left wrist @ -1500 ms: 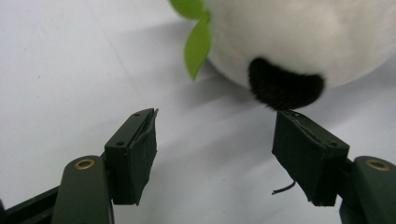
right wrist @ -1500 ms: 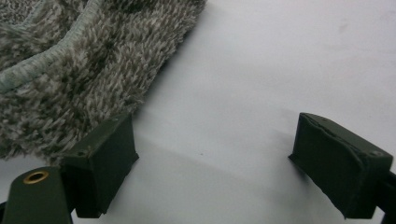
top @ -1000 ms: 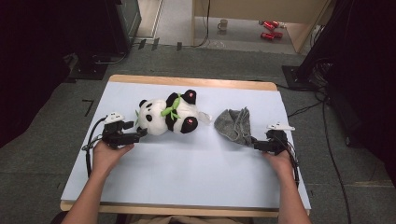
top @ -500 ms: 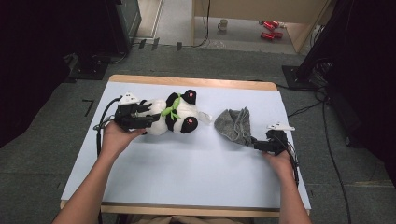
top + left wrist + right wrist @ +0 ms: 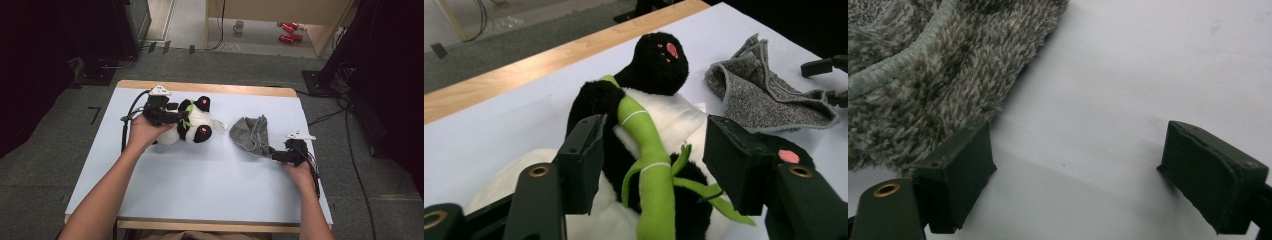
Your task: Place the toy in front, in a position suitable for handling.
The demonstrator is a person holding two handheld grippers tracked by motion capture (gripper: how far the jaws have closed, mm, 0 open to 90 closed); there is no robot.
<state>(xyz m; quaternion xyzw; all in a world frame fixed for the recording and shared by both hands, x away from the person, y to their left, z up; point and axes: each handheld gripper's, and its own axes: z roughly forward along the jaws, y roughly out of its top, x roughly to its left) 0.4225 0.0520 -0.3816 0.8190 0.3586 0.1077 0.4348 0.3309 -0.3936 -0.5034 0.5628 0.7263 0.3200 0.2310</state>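
From the high view, your left gripper (image 5: 176, 116) sits over the plush panda (image 5: 192, 127), which lies near the far left of the white table (image 5: 200, 185). Your right gripper (image 5: 276, 155) rests on the table at the near edge of the grey cloth (image 5: 251, 134), which lies well to the right of the panda.

In the left gripper view, your jaws have just been closing and now straddle the panda's middle (image 5: 644, 165), with the green bamboo stalk (image 5: 651, 165) running up between them. The left pad lies against the black fur; the right pad stands beside the body with a sliver of gap, so you are not clamping the toy. The grey cloth (image 5: 769, 95) lies beyond, and your other gripper (image 5: 829, 75) shows at the far right edge.

In the right gripper view, your right gripper (image 5: 1075, 170) stands wide, with bare table (image 5: 1148, 75) between the pads. Its left pad touches the fluffy edge of the grey cloth (image 5: 933, 65); nothing is gripped.
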